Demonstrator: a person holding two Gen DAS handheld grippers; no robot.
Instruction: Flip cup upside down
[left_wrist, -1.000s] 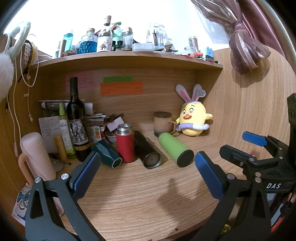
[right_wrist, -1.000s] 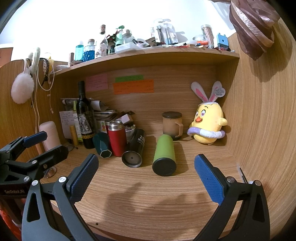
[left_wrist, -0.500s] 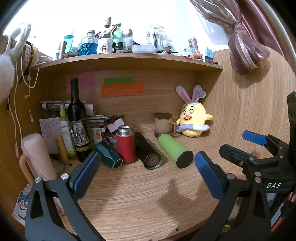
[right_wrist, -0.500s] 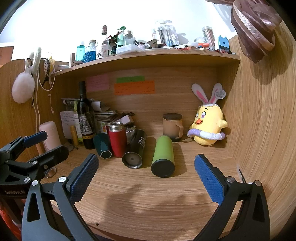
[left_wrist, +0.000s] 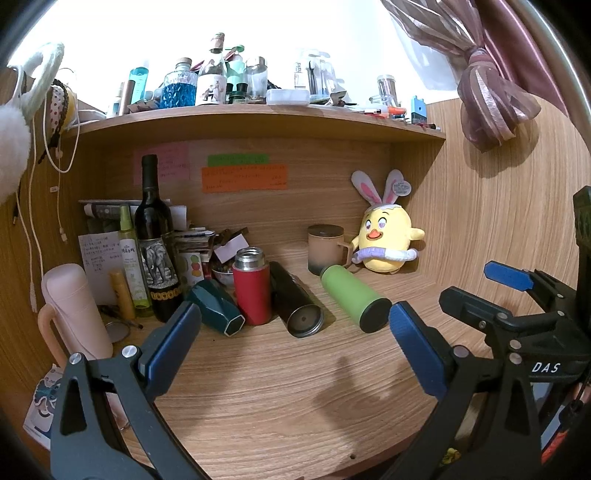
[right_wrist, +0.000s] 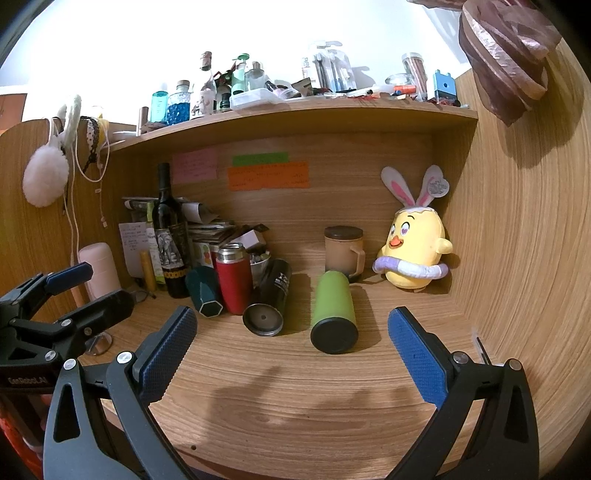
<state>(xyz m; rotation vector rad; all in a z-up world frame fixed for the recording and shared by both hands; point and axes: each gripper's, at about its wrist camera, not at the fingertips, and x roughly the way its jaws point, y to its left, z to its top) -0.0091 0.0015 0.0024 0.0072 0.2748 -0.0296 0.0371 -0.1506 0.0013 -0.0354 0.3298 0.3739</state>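
Note:
A green cup (left_wrist: 351, 299) (right_wrist: 332, 306) lies on its side on the wooden desk, dark end toward me. A black cup (left_wrist: 295, 302) (right_wrist: 271, 295) lies on its side left of it, and a dark teal faceted cup (left_wrist: 218, 308) (right_wrist: 203, 290) lies tipped further left. A red flask (left_wrist: 252, 286) (right_wrist: 232, 280) stands upright between them. My left gripper (left_wrist: 291, 343) is open and empty, short of the cups. My right gripper (right_wrist: 291, 343) is open and empty, in front of the green cup. Each gripper shows at the edge of the other's view.
A tan mug with lid (left_wrist: 327, 249) (right_wrist: 343, 249) and a yellow plush chick (left_wrist: 386, 240) (right_wrist: 410, 254) stand at the back right. A wine bottle (left_wrist: 153, 240), a pink jug (left_wrist: 74, 310) and papers crowd the back left. A wooden side wall (right_wrist: 517, 240) is at right, a shelf overhead.
Both views have shifted slightly; the cups look a little lower and closer. Nothing on the desk has moved and both grippers stay open.

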